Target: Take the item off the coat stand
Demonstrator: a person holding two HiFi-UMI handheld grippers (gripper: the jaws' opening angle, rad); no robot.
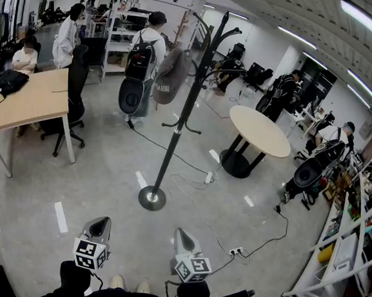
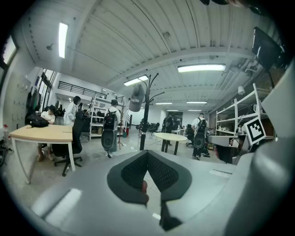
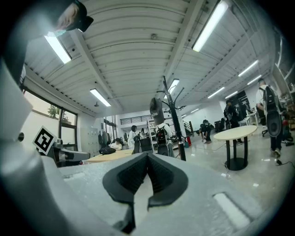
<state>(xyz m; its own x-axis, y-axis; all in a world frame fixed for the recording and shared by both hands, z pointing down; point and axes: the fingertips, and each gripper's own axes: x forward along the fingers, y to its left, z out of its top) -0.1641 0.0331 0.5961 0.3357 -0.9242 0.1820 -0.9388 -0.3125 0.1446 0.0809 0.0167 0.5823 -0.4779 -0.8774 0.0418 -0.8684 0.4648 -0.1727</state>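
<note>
A grey floor (image 1: pixel 106 170) fills most of the head view. White shelving (image 1: pixel 352 243) runs along its right edge. A long wooden counter (image 1: pixel 28 102) stands at the far left with a black bag (image 1: pixel 9 81) on it and a black chair (image 1: pixel 73 102) pulled up beside it. A round counter (image 1: pixel 260 130) on a dark foot stands to the right, well apart from the long one.

Between the two counters rises the black stand (image 1: pixel 178 124), upright on its round base (image 1: pixel 152 198), with curved hooks at the top and shorter ones halfway down. Behind it a person with a black backpack (image 1: pixel 144 60) stands facing away, and more people sit or stand further back and to the right.

The hat (image 1: pixel 171 75), grey-brown and limp, hangs from an upper hook on the stand's left side, high above the floor. It touches nothing but its hook. It also shows in the left gripper view (image 2: pixel 137 99) and in the right gripper view (image 3: pixel 157 110), each time far beyond the jaws.

Both tools sit low in the head view, well short of the stand's base. The left tool (image 1: pixel 100 223) has its jaws pressed together with nothing between them, as its own view shows (image 2: pixel 147 154). The right tool (image 1: pixel 181 233) is likewise closed and empty (image 3: pixel 147 157).

Thin cables (image 1: pixel 196 178) trail across the floor to a power strip (image 1: pixel 235 251) right of the tools.
</note>
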